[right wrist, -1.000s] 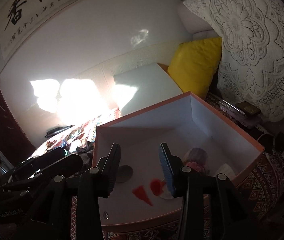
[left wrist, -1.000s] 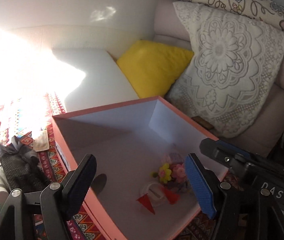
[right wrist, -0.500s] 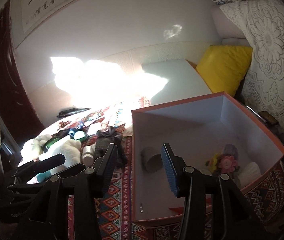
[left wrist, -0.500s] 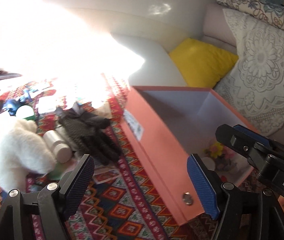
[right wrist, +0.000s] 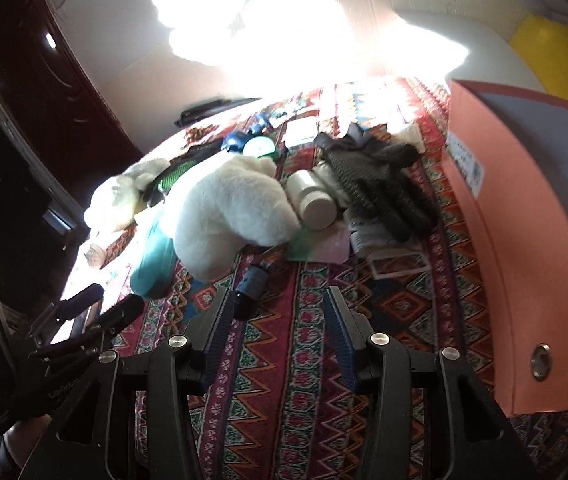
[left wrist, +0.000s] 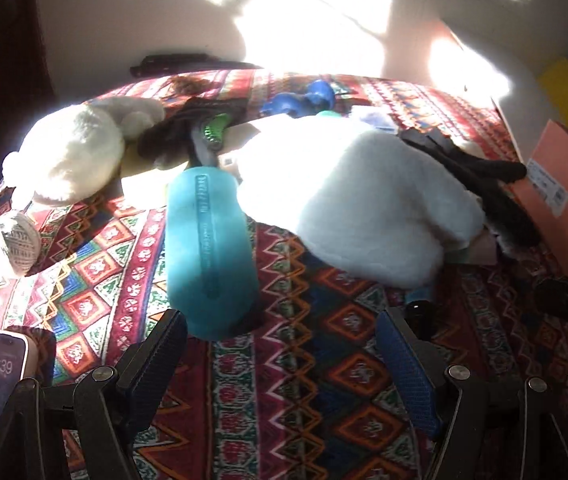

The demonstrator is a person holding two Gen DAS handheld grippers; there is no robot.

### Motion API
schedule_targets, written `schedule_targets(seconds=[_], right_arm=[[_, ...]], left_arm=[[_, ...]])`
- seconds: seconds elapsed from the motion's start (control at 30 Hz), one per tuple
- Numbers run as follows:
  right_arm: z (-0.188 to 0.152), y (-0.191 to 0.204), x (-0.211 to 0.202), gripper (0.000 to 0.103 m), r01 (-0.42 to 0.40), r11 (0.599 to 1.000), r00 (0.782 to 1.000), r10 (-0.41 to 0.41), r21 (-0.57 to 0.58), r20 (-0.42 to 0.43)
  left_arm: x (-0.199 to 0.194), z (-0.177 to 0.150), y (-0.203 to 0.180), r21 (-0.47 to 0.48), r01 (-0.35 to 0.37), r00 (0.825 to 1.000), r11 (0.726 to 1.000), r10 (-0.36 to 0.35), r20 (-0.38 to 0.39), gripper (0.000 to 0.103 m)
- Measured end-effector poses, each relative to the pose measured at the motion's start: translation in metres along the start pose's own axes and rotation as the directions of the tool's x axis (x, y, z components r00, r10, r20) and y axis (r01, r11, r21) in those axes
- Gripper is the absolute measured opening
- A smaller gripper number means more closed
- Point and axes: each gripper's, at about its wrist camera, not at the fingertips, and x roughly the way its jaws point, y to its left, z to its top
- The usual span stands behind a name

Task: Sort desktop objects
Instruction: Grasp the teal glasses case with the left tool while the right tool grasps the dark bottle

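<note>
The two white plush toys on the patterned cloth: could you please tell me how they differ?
The larger plush toy lies near the middle of the pile, against the white bottle; the smaller plush toy lies at the far left edge. The larger looks pure white, the smaller creamier. The teal bottle lies alongside the larger one. Both are fluffy, sunlit and ungripped.

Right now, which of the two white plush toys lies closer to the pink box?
The larger white plush toy, beside the white bottle. The smaller plush toy lies farther from the pink box, beyond the teal bottle.
</note>
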Motion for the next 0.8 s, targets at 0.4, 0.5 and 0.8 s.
schedule_targets(seconds=[0.4, 0.5, 0.8], right_arm=[[-0.004, 0.033, 0.114, 0.053, 0.113, 0.994, 0.979, -0.112, -0.004, -0.17], [0.001, 0.034, 0.131, 0.053, 0.131, 0.991, 0.975, -0.128, 0.003, -0.182], [0.008, 0.034, 0.146, 0.026, 0.135, 0.989, 0.97, -0.143, -0.052, -0.198]], left_arm=[[0.084, 0.02, 0.04, -0.083, -0.006, 0.989, 0.997, -0.006, -0.146, 0.081], [0.099, 0.031, 0.037, -0.085, -0.014, 0.988, 0.996, 0.001, -0.153, 0.081], [0.122, 0.045, 0.037, -0.056, -0.024, 0.991, 0.998, 0.017, -0.134, 0.072]])
